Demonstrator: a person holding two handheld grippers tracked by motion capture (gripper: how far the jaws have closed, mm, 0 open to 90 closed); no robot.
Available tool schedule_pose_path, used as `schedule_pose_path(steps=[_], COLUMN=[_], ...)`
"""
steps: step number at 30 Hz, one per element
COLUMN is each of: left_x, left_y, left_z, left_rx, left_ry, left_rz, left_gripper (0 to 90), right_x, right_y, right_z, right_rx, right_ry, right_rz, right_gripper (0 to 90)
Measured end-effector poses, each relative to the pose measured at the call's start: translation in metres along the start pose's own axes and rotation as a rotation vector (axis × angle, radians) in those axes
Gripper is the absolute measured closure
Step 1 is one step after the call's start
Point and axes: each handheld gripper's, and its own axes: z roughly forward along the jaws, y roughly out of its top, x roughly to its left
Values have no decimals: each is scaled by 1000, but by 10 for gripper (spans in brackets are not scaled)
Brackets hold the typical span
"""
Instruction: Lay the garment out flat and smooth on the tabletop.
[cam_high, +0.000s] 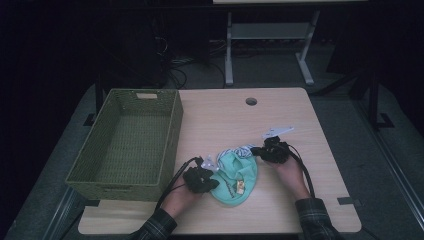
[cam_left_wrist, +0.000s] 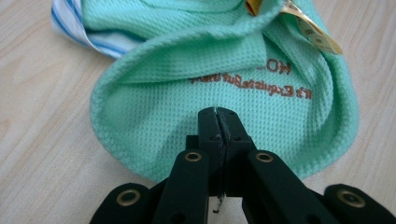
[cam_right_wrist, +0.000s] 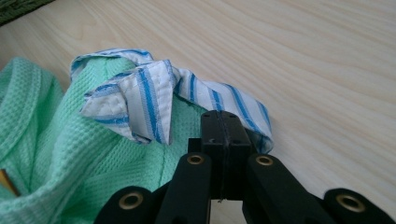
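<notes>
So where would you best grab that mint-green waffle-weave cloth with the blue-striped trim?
By its edges, from two opposite sides. The mint-green waffle-weave cloth lies crumpled, so its raised folds give thin rims: the left gripper pinches the green fold, the right gripper the striped hem.

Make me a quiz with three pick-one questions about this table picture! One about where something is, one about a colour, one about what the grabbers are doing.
1. Where is the basket?
A. On the table's left side
B. On the floor
C. On top of the cloth

2. What colour is most of the cloth?
A. Red
B. Mint green
C. Black

3. How do the jaws of the left hand-held gripper stand?
A. Wide open
B. Closed together at the cloth's edge
C. Holding a spoon

Answers:
1 A, the high view shows it on the left of the table.
2 B, green fabric with a blue-striped white trim.
3 B, the left gripper view shows the jaws shut tight with cloth right at their tips.
</notes>
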Motion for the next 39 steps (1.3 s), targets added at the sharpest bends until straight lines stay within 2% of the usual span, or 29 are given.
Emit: schedule_pose_path(steps=[11,25,27,30,33,35,39], left_x=[0,1,1,0,0,0,0], left_y=[0,0,0,0,0,0,0], left_z=[0,0,0,0,0,0,0], left_rx=[-1,-1,-1,0,-2,-3,-4], left_ry=[-1,-2,-2,-1,-2,-2,-2], left_rz=[-1,-2,-1,0,-2,-2,-3], left_gripper=[887,887,887,887,887,887,886], right_x=[-15,-33,-34,-33,-32,-32,-33], right_y=[-7,-26,-29,-28,-23,-20,-17], right_z=[-20,-39,-38,-40,-44,-48,-55], right_rx=[-1,26,28,14,11,9,-22], right_ry=[-67,-95,-86,-75,-78,-87,-66], right_rz=[39,87,98,109,96,87,98], right_gripper=[900,900,899,872,790,768,752])
